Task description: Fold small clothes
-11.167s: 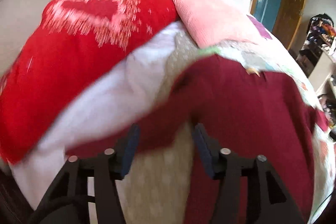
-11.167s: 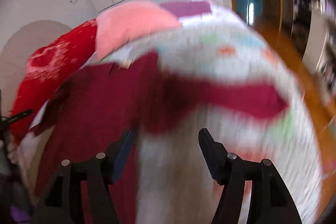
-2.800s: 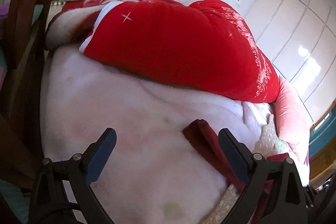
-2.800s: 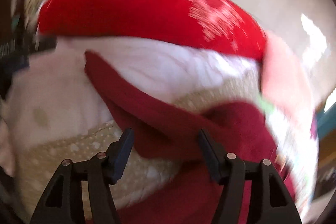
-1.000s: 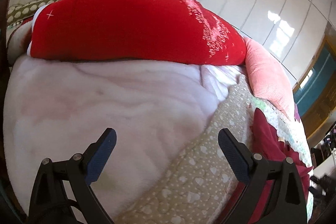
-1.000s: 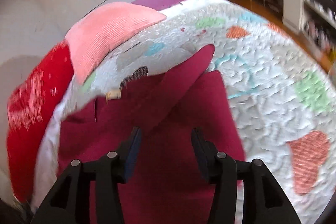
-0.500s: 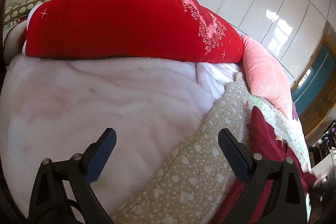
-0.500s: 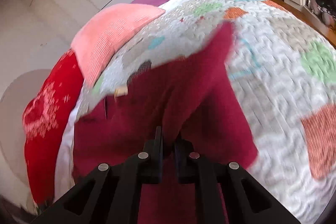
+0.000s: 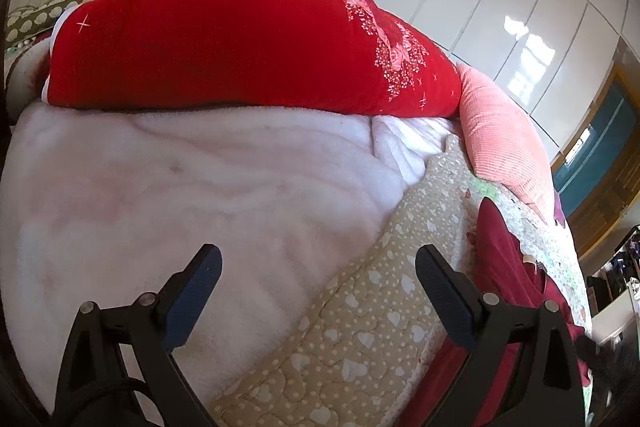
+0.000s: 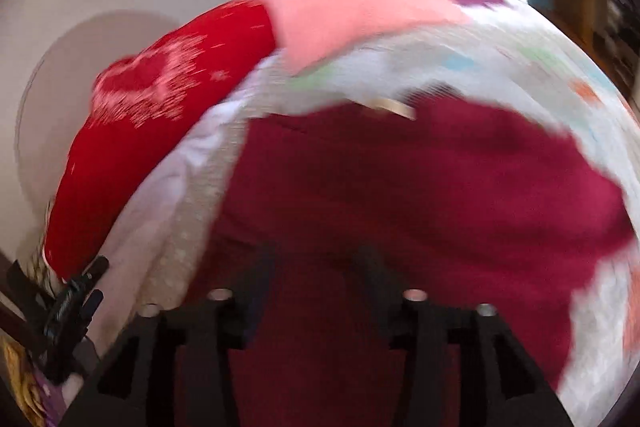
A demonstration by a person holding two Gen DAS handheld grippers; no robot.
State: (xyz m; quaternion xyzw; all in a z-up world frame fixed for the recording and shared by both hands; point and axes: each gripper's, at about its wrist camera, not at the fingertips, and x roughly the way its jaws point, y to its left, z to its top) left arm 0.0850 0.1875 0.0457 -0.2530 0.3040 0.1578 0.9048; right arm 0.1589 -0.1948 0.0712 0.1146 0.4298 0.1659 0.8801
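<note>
The maroon garment (image 10: 420, 187) lies spread on the patchwork quilt (image 10: 500, 67), its collar label (image 10: 394, 105) at the far edge toward the pink pillow (image 10: 352, 11), so its long axis seems to run from the camera away to the pillows, though blur hides the outline. The right gripper (image 10: 318, 267) sits low over its near part with fingers parted and nothing seen between them. The left gripper (image 9: 318, 273) hangs wide open and empty over the white fleece blanket (image 9: 180, 195) and the beige heart-print quilt (image 9: 380, 299), with the garment (image 9: 500, 259) off to its right, below the red duvet (image 9: 224, 47).
</note>
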